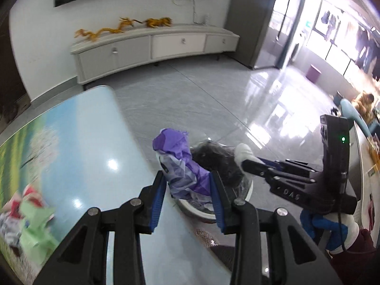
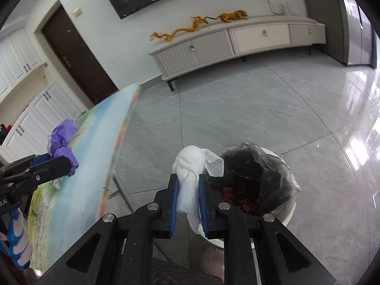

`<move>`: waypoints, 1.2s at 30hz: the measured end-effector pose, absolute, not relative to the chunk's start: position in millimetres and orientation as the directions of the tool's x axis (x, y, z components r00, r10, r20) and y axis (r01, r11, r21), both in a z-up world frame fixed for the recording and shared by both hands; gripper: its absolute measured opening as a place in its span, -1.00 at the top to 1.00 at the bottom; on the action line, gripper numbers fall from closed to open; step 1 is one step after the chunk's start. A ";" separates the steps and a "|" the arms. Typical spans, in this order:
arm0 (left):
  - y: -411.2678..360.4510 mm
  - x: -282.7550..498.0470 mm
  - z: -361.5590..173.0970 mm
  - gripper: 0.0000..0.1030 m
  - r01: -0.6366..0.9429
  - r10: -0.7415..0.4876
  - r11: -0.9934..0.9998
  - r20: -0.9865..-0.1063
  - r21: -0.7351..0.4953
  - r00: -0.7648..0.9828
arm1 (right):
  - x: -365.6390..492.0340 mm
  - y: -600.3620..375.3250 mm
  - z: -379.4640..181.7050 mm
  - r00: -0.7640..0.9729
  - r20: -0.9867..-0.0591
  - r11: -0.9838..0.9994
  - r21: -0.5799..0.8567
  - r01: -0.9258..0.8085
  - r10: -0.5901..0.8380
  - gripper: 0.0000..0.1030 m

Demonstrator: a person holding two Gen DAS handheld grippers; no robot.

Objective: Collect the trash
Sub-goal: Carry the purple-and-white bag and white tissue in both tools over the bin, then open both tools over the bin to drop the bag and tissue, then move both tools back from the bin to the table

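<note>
Left gripper (image 1: 187, 185), right gripper (image 2: 188, 190): jaws clamped, angled down.

Blurred litter heap (image 1: 26, 216) at table's (image 1: 90, 142) cut-off corner

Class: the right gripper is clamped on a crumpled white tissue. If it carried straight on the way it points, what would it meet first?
Probably the black bag lining the white bin, just beyond the right gripper and its white tissue; depth is uncertain.
</note>
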State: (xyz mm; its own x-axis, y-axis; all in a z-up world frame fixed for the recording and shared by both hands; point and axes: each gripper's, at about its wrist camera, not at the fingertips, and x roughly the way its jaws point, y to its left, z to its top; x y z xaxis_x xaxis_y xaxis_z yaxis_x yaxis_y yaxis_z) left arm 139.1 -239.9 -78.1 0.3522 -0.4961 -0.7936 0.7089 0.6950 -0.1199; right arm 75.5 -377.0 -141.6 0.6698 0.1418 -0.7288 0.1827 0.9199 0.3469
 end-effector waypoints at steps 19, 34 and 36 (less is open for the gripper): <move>-345.1 194.7 -146.6 0.18 0.686 -0.454 0.692 -0.875 -0.227 0.168 | 92.9 -439.2 -208.0 0.578 -0.810 0.877 0.348 0.331 0.103 0.14; -305.1 166.6 -94.5 0.15 0.696 -0.551 0.675 -0.795 -0.246 0.254 | 56.4 -441.8 -161.7 0.641 -0.766 0.844 0.367 0.393 0.034 0.13; -295.4 159.7 -87.6 0.15 0.709 -0.547 0.670 -0.793 -0.221 0.269 | 51.8 -436.5 -151.4 0.653 -0.757 0.846 0.367 0.387 0.029 0.14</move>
State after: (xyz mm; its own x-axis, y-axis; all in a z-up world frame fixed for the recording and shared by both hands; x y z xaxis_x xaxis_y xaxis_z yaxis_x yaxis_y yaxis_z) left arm 159.7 -295.4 -87.6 0.2689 -0.5466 -0.7930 0.7089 0.6697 -0.2212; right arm 51.8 -436.5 -151.4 0.6532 0.0290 -0.7566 0.3870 0.8461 0.3665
